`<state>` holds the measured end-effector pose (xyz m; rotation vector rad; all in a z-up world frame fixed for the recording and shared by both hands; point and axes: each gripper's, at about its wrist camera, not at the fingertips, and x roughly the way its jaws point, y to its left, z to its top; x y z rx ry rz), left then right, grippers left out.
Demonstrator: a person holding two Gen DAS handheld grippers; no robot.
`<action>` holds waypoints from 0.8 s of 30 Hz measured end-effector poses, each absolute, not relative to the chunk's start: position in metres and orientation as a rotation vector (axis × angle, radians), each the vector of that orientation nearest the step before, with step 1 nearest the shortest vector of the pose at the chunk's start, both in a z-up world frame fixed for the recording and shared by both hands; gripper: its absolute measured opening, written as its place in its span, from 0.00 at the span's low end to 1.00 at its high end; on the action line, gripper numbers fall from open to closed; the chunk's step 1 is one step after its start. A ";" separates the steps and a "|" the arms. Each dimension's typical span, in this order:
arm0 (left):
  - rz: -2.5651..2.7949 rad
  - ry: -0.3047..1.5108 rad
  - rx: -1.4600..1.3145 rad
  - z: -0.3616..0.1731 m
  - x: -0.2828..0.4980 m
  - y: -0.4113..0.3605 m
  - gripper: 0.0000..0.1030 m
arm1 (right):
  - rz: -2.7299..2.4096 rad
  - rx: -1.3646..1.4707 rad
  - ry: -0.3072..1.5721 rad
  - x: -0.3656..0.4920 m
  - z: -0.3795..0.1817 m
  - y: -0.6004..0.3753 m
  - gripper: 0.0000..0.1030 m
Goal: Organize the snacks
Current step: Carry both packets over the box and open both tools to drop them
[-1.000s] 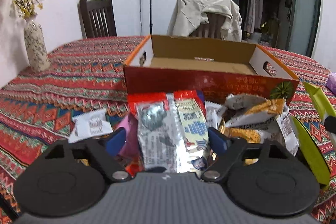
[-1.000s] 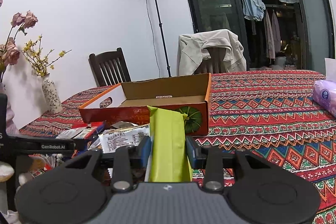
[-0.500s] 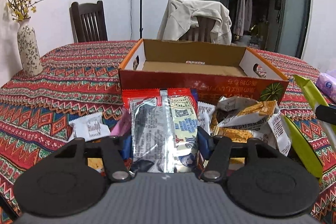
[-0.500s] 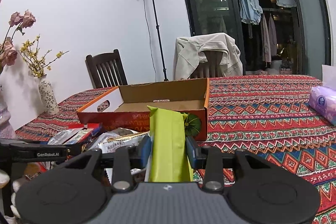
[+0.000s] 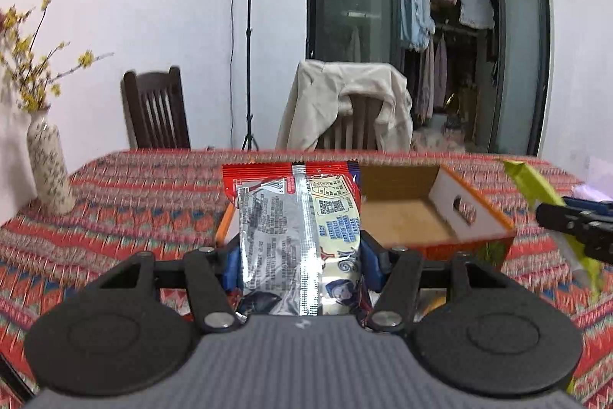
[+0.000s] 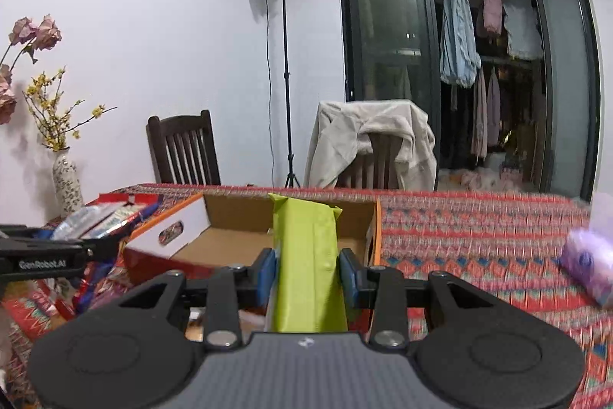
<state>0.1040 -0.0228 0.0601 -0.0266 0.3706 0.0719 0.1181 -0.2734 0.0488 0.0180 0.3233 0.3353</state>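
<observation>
Box sits dead ahead of both tongs, open top up. My left tongs clamp the foil pack; right tongs clamp the green pack, long axis pointing into the box, nearer.

red-and-silver snack packet hides the cardboard box's left half. Green packet covers the box's middle in right view. Purple pack at 3 o'clock blurred, cut off at the edge.

Both packets now off table.
</observation>
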 end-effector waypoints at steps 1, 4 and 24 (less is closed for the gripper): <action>0.073 0.355 -0.022 0.064 0.108 -0.024 0.58 | 0.336 0.015 0.317 0.124 0.052 -0.271 0.35; 0.075 0.319 -0.005 0.075 0.124 -0.027 0.58 | 0.338 0.003 0.300 0.142 0.063 -0.262 0.35; 0.156 0.340 -0.072 0.063 0.257 -0.001 0.58 | 0.277 0.007 0.358 0.270 0.053 -0.222 0.35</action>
